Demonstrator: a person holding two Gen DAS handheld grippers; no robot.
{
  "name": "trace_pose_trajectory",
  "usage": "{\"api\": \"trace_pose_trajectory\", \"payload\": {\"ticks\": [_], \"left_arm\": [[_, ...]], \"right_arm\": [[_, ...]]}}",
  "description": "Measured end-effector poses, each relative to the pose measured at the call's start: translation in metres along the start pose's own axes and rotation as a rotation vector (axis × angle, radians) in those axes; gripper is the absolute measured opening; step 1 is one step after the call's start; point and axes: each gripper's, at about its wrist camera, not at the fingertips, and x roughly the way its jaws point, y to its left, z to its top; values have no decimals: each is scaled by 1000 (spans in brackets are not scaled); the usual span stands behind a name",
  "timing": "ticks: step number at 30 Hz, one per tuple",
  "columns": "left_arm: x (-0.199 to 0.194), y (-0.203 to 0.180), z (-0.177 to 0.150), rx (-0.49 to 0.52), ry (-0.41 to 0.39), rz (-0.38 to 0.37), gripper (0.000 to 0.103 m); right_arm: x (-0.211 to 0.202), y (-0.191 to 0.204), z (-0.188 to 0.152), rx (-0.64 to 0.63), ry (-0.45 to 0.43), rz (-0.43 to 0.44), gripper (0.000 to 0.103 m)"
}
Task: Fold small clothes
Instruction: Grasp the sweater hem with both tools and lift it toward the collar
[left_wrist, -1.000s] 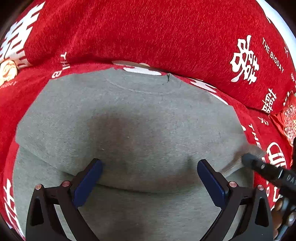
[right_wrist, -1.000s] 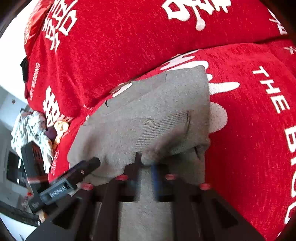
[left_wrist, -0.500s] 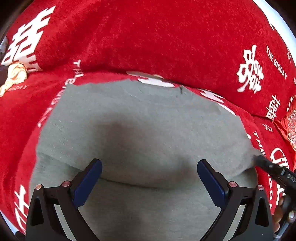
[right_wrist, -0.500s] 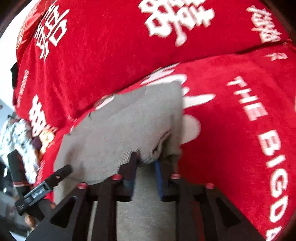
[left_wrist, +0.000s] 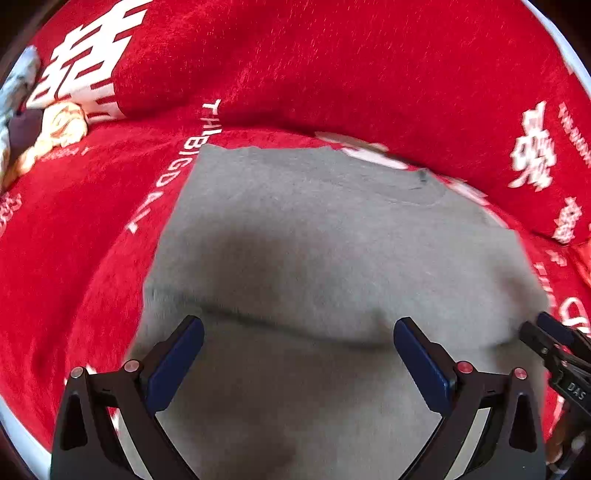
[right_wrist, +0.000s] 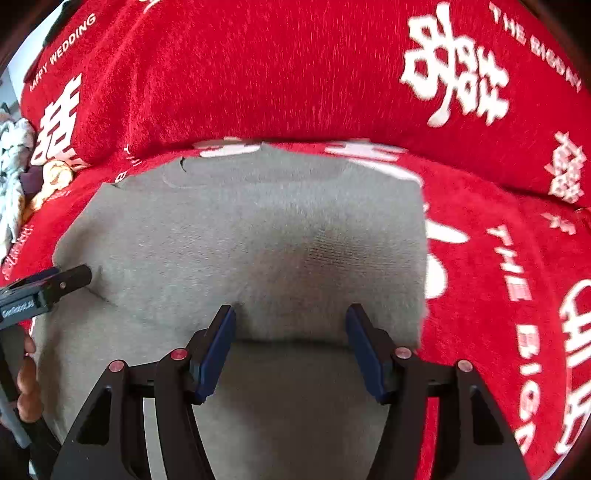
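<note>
I've just let the folded grey garment (right_wrist: 258, 229) go: right claw (right_wrist: 290, 343) has been opening, left claw (left_wrist: 297, 354) gapes empty; next, regrip the near fold edge.

Both wrist views look steeply down, close above the grey garment (left_wrist: 332, 258) on the red blanket (right_wrist: 498, 295). Left view covers its left side, right view its right (the middle overlaps, toward the far pillows).

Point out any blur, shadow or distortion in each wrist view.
Left wrist view: fisheye bends the red blanket; its left-edge lettering smears; a dark shadow crosses the grey garment. Right wrist view: sharper, white characters slightly smeared, a fainter shadow on the garment's fold.
</note>
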Motion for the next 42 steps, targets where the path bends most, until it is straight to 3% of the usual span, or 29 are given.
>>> {"api": "trace_pose_trajectory", "payload": {"ticks": [3, 7, 9, 13, 18, 21, 26, 29, 33, 37, 40, 42], "left_arm": [[-6, -19, -20, 102, 14, -5, 103], [-7, -35, -53, 211, 34, 76, 103], [-18, -32, -71, 224, 11, 76, 103], [-42, -27, -112, 291, 6, 64, 103], [-60, -12, -149, 255, 20, 42, 103], [-62, -7, -166, 295, 16, 69, 103], [-71, 10, -177, 263, 45, 57, 103], [-86, 44, -179, 123, 11, 55, 103], [-85, 94, -191, -53, 51, -14, 103], [-74, 104, -197, -81, 78, -112, 103], [-67, 108, -193, -109, 78, -140, 103], [-59, 103, -191, -103, 99, -141, 102]], "right_arm": [[-14, 22, -10, -37, -29, 50, 68], [-1, 63, -50, -184, 59, 75, 68], [-12, 69, -69, -230, -27, 5, 73], [-38, 61, -116, -226, -82, 2, 74], [-62, 53, -164, -309, -73, -9, 80], [-72, 48, -189, -330, -62, -13, 82], [-70, 59, -219, -483, -3, -133, 83], [-77, 49, -222, -409, 33, -131, 83], [-92, 15, -219, -174, 19, -59, 83], [-83, -7, -222, -44, 63, 39, 83], [-78, -10, -224, -21, 46, 47, 82], [-80, -9, -224, -21, 16, 53, 71]]}}
